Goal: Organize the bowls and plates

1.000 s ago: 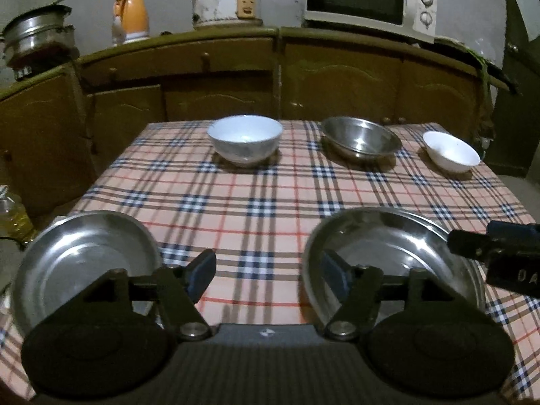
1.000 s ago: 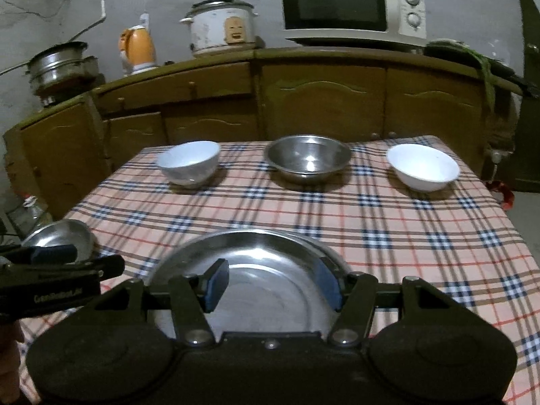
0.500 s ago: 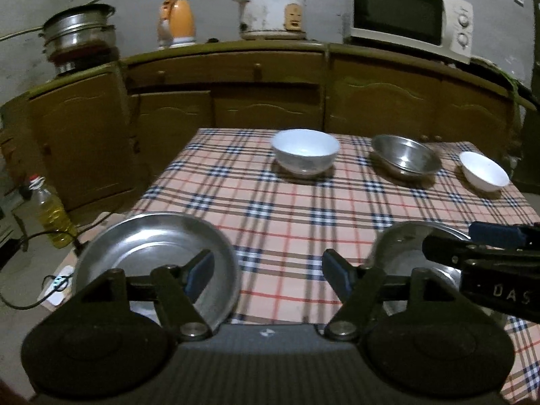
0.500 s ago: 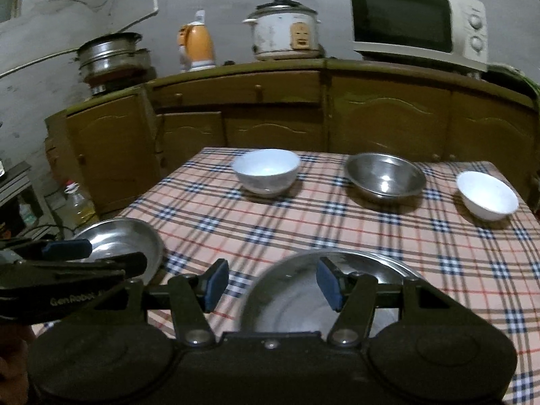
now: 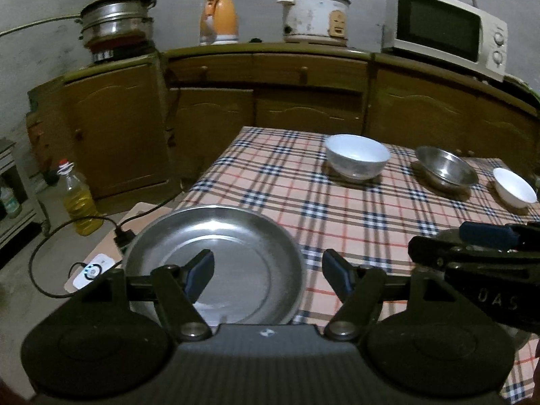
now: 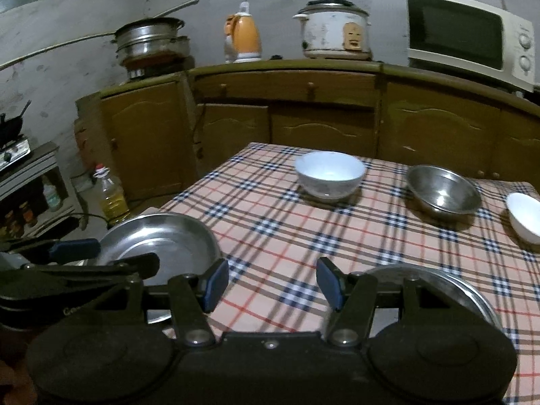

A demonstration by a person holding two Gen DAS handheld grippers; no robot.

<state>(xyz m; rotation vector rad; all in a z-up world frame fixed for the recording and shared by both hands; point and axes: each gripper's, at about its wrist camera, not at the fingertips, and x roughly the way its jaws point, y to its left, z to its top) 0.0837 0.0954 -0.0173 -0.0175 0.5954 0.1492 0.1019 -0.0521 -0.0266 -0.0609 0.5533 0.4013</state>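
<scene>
The left gripper [image 5: 266, 271] is seen at the bottom of the left wrist view with its jaws standing apart and nothing pressed between the blue pads [image 5: 199, 271]. A steel plate [image 5: 216, 263] is seen just beyond it, lower centre-left of the frame, resting at the left edge of the checked tablecloth [image 5: 297, 202]; the left pad overlaps the plate in the picture, but contact cannot be told. The right gripper [image 6: 271, 283] is seen at the bottom of the right wrist view, likewise spread, with only bare cloth showing between its pads. A second steel plate [image 6: 455, 287] is seen at the lower right of that view, partly hidden behind the gripper's right finger. In the same view the first plate sits at the lower left, with the left gripper's body crossing in front of it at the frame's left edge. Three bowls are noted in a row across the far side of the table, well apart from each other: a white bowl [image 6: 329, 175] at centre, a steel bowl [image 6: 443, 190] to its right, and a small white bowl [image 6: 524, 216] cut by the right edge of the frame. All three stand upright and appear empty. Behind the table, wooden cabinets [image 5: 303, 101] are seen carrying a steel pot [image 5: 116, 20], an orange kettle [image 5: 219, 20], a rice cooker [image 5: 315, 17] and a microwave [image 5: 445, 30] across the top of the frame. A bottle of yellow oil [image 5: 79, 202] stands on the floor at mid-left.
</scene>
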